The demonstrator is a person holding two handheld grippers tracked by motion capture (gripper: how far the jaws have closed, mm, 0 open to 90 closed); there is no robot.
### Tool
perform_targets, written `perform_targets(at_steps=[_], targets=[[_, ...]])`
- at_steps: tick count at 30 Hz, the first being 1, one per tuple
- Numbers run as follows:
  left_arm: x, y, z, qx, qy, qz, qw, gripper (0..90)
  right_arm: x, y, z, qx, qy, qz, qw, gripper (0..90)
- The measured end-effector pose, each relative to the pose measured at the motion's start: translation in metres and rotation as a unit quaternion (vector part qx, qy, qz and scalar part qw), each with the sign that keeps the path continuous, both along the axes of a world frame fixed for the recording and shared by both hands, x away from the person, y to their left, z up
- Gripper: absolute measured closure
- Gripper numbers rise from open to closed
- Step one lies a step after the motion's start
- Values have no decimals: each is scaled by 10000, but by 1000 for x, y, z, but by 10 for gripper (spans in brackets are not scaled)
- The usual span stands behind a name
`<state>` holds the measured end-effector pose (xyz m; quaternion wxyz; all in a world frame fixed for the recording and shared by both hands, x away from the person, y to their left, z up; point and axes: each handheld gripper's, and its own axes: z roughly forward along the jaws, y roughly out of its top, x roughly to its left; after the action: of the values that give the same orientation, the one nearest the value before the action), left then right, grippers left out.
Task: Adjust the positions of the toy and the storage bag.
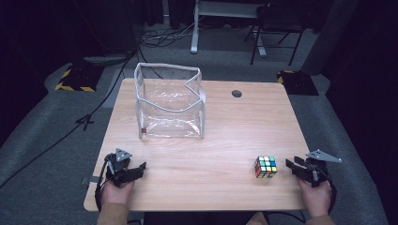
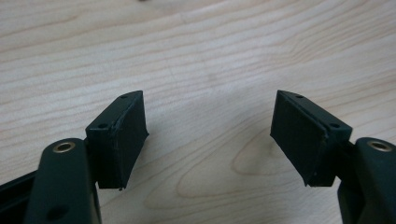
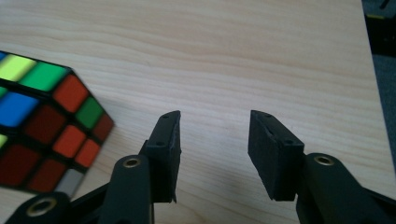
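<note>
High view: the cube (image 1: 265, 167) sits on the table (image 1: 220, 140) near the front right corner, just left of the right gripper (image 1: 292, 165). That gripper lies low at the table's right edge in the person's right hand (image 1: 317, 196), jaws pointing left toward the cube. A small strip of bare wood separates the jaw tips from the cube's right face; they do not touch.

Right gripper view: the cube (image 3: 44, 126) shows at the left, outside the jaws, beside and beyond the left finger (image 3: 166, 149). Its near corner comes close to that finger's arm, but whether they touch cannot be told. The right gripper (image 3: 215, 116) has its fingers apart, with only bare wood in the gap. The cube's faces show red, orange, green, blue and yellow stickers.

Left gripper view: the left gripper (image 2: 209, 100) has its fingers wide apart over bare wood grain, nothing between them.

Back in the high view, the left gripper (image 1: 138, 167) rests near the front left corner in the left hand (image 1: 116, 190), jaws pointing right, well apart from the cube, which is across the table's front. A clear bag (image 1: 170, 101) with a grey rim stands upright and open at the back left of the table, well apart from the cube and both grippers. A dark round hole (image 1: 236, 93) lies in the tabletop to the bag's right.
</note>
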<state>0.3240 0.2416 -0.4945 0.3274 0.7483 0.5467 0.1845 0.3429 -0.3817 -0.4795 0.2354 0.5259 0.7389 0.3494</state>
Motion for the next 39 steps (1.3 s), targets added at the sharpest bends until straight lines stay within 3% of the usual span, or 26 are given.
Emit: perform_targets(at_steps=[3, 6, 9, 13, 15, 17, 20, 25, 28, 34, 39], targets=[[-5, -3, 9, -155, -140, -52, 9998, 273, -10, 10, 15, 8, -133, 212, 9997, 527], [-10, -6, 14, -124, -205, -93, 9997, 277, -14, 15, 21, -2, -177, 350, 9992, 524], [-20, -8, 25, 46, -402, -171, 9990, 278, -20, 30, 35, -43, -259, 651, 9975, 517], [-28, -7, 34, -22, -523, -157, 9985, 287, -23, 44, 45, -51, -290, 872, 9958, 517], [-33, -5, 39, -49, -573, -152, 9982, 288, -24, 60, 55, -41, -367, 1105, 9932, 519], [-40, -2, 43, -85, -649, -105, 9978, 288, -24, 76, 64, 147, -360, 1273, 9911, 522], [-49, 2, 47, -145, -726, -50, 9972, 290, -21, 94, 71, 108, -428, 1509, 9876, 523], [-58, 9, 51, -90, -724, 52, 9973, 296, -3, 128, 76, 118, -443, 1893, 9808, 530], [-59, 15, 54, -109, -722, 124, 9973, 296, 9, 148, 78, -44, -493, 2031, 9779, 535], [-52, 18, 56, -94, -716, 145, 9973, 306, 32, 177, 82, -74, -403, 2230, 9739, 557], [-43, 15, 55, -131, -636, 47, 9979, 308, 55, 204, 80, 76, -302, 2408, 9701, 561]])
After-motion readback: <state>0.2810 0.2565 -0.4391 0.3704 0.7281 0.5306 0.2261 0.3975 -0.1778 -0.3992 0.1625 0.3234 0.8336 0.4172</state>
